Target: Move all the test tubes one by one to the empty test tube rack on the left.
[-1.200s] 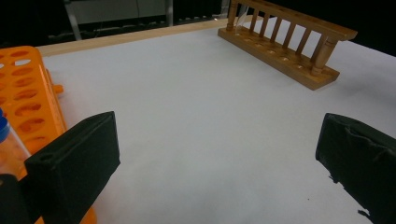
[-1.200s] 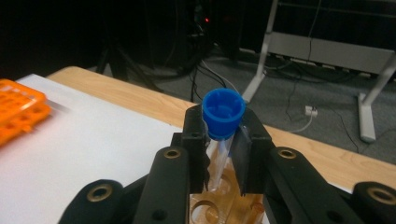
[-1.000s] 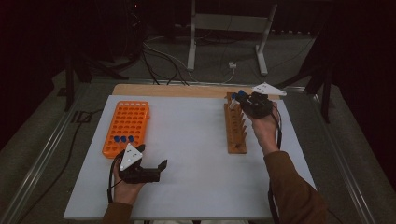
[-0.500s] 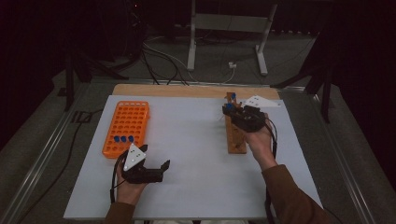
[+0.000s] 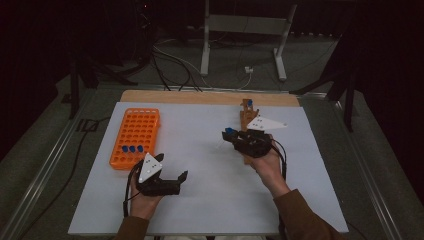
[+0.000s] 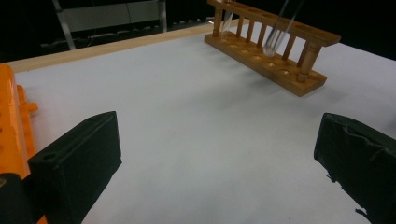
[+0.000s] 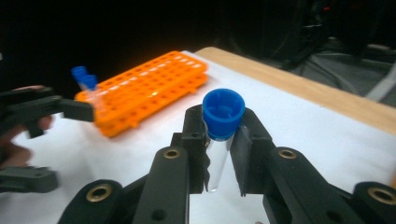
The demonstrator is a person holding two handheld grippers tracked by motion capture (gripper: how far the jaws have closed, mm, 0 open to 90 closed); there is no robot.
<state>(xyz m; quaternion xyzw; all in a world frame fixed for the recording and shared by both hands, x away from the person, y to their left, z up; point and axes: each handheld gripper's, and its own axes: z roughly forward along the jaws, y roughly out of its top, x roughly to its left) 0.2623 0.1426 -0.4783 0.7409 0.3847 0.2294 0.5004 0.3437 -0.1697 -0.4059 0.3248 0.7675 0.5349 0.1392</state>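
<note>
My right gripper (image 5: 232, 137) is shut on a clear tube with a blue cap (image 5: 229, 131), held upright over the white table left of the wooden rack (image 5: 246, 119). In the right gripper view the tube (image 7: 217, 161) stands between the pads, its cap (image 7: 223, 111) above them. One more blue-capped tube (image 5: 249, 103) stands at the wooden rack's far end. The orange rack (image 5: 136, 131) lies at the left with three blue-capped tubes (image 5: 131, 148) near its front. My left gripper (image 5: 172, 168) rests low at the front left, open with nothing between its fingers (image 6: 74, 161).
The white board (image 5: 200, 200) lies on a wooden table whose strip (image 5: 200, 97) shows along the far edge. In the left gripper view the wooden rack (image 6: 280, 65) stands ahead at the right. A metal stand (image 5: 245, 30) and cables lie on the floor beyond.
My right gripper has moved from the far end of the wooden rack toward the left and nearer, carrying the blue-capped tube. The left hand has stayed in place.
</note>
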